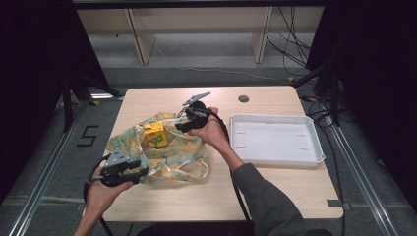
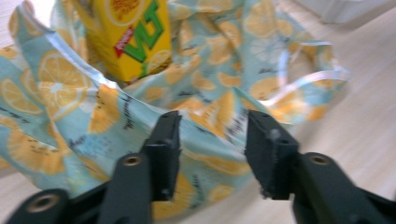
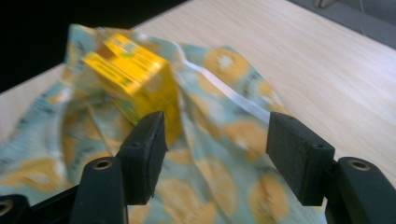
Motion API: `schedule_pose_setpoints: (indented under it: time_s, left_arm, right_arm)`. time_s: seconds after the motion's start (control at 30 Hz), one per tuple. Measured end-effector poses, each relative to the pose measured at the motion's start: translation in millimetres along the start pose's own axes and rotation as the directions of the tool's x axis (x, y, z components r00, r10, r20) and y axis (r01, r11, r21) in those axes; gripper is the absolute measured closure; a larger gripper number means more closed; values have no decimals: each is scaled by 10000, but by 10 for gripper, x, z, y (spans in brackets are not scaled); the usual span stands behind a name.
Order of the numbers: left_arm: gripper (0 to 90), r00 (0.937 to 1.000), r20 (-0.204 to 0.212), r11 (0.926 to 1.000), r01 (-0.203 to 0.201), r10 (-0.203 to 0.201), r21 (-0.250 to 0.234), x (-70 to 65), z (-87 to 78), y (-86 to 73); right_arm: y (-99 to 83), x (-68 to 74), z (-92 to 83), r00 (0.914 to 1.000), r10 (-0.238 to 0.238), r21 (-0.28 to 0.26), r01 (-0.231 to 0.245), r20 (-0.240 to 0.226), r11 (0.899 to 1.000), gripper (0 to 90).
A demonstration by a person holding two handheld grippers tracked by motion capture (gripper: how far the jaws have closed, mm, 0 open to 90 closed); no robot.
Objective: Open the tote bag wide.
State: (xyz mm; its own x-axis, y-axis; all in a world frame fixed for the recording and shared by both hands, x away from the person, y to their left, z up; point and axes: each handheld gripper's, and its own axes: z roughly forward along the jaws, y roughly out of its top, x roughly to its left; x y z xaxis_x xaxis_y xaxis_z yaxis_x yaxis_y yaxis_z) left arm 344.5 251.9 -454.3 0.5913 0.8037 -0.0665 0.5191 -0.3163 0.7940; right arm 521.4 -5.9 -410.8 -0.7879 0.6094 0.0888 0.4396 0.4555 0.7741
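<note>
A light blue cloth bag (image 1: 172, 152) printed with orange slices lies spread on the table's left half. A yellow drink carton (image 1: 155, 133) stands upright in its open mouth. My left gripper (image 1: 140, 173) is at the bag's near left edge, and in the left gripper view (image 2: 212, 140) its jaws stand open with a fold of the bag (image 2: 205, 112) just ahead, the carton (image 2: 135, 32) beyond. My right gripper (image 1: 181, 126) hovers at the bag's far right rim, beside the carton. It is open (image 3: 219, 140) over the cloth (image 3: 219, 186), with the carton (image 3: 133, 77) ahead to the left.
A white rectangular tray (image 1: 314, 147) sits on the table's right half. A round cable hole (image 1: 243, 98) is near the far edge. The bag's white handles (image 1: 194, 169) loop toward the table's middle. Bare tabletop (image 1: 196, 201) lies in front of the bag.
</note>
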Motion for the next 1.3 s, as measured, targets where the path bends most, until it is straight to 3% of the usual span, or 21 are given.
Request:
schedule_pose_setpoints:
  time_s: [0.07,0.1,0.23,0.27,0.37,0.43,0.47,0.5,0.57,0.6,0.63,0.7,0.73,0.87,0.9,0.93,0.97,1.0,1.07,1.2,1.3]
  left_arm:
    - [476,9999,-4,9995,172,-172,-251,-80,-59,-28]
    - [459,9996,-7,9989,288,-289,-382,-127,-80,-57]
    - [415,9993,-102,9983,348,-353,-463,-287,-154,-198]
    - [408,9994,-155,9986,290,-297,-437,-322,-165,-240]
    - [399,9986,-172,9985,488,-492,-243,-428,-166,-400]
    - [363,9992,-223,9990,327,-320,299,-469,-175,-494]
    - [355,9993,-345,9985,179,-161,513,-476,-183,-539]
    - [345,9981,-425,9982,464,-448,376,-502,-159,-583]
    - [314,9980,-507,9972,403,-371,631,-511,-128,-641]
    - [296,9985,-544,9946,127,-71,1035,-505,-136,-649]
    - [297,9983,-573,9935,-2,67,1137,-511,-130,-653]
    - [289,9984,-555,9947,188,-133,1014,-533,-112,-660]
    - [282,9985,-542,9925,6,61,1225,-525,-124,-652]
    - [270,9976,-585,9966,421,-380,710,-533,-103,-671]
    - [266,9983,-590,9922,94,-20,1241,-502,-136,-660]
    - [265,9980,-636,9933,118,-45,1151,-501,-132,-666]
    - [265,9970,-601,9945,547,-494,894,-523,-107,-673]
    - [264,9961,-674,9950,618,-566,787,-525,-87,-681]
    - [264,9985,-552,9927,135,-69,1200,-505,-113,-669]
    - [264,9965,-729,9937,472,-399,1012,-525,-88,-673]
    - [264,9961,-780,9938,500,-423,993,-528,-88,-677]
  right_arm:
    - [43,86,13,9999,-18,4,18,-103,10000,344]
    - [62,117,24,9996,-263,11,263,-130,9997,341]
    - [131,236,96,9990,-316,238,323,-315,9992,300]
    - [145,274,116,9994,-136,437,149,-304,9989,294]
    - [181,356,194,9994,-205,544,220,-292,9983,228]
    - [202,400,254,9990,-269,563,289,-355,9980,203]
    - [209,434,268,9999,31,769,-19,-157,9970,190]
    - [215,422,310,9982,-558,557,569,-206,9968,181]
    - [233,461,347,9991,-348,703,364,-236,9969,174]
    - [239,483,366,9995,-238,797,255,-216,9965,173]
    - [242,499,394,9996,-188,797,202,-187,9966,170]
    - [255,522,443,9995,-222,985,241,-208,9948,169]
    - [266,527,467,9996,-248,1035,262,-141,9943,169]
    - [297,566,547,9998,-219,1108,217,5,9936,169]
    - [302,571,564,9997,-251,1133,250,-6,9933,169]
    - [307,590,580,9999,-162,1169,164,-30,9930,169]
    - [311,601,598,9997,-226,1167,221,26,9929,169]
    - [311,607,621,9995,-311,1144,305,39,9930,169]
    - [318,625,650,9994,-267,1270,234,240,9916,168]
    - [325,622,714,9989,-215,1238,161,425,9922,169]
    - [327,621,738,9994,-100,1292,57,330,9916,169]
